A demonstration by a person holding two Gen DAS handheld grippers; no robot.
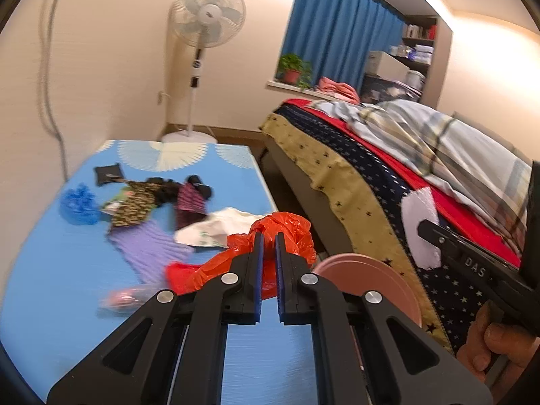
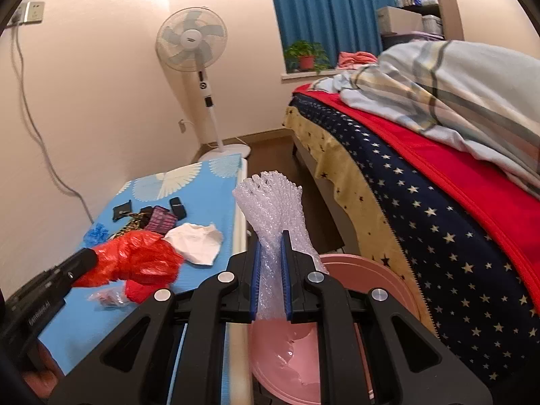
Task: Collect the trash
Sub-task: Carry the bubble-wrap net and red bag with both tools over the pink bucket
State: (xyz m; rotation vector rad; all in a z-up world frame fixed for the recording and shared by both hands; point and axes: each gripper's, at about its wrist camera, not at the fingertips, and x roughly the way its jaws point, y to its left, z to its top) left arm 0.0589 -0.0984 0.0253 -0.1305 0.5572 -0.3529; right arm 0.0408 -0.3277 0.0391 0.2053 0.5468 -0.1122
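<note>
Bubble wrap (image 2: 270,229) is pinched in the right tongs (image 2: 271,270) above the pink bin (image 2: 388,280); a red bag (image 1: 287,233) is pinched in the left tongs (image 1: 268,263) at the table (image 1: 236,354) edge. Wrappers (image 1: 135,202) and white paper (image 1: 222,226) are left uncollected.

The left gripper (image 1: 269,236) points forward and down, its jaws pinched nearly together on a red plastic bag (image 1: 283,236). The right gripper (image 2: 271,236) tilts down likewise, jaws clamped on bubble wrap (image 2: 270,202). A hand (image 1: 492,341) grips the right gripper's handle.
</note>
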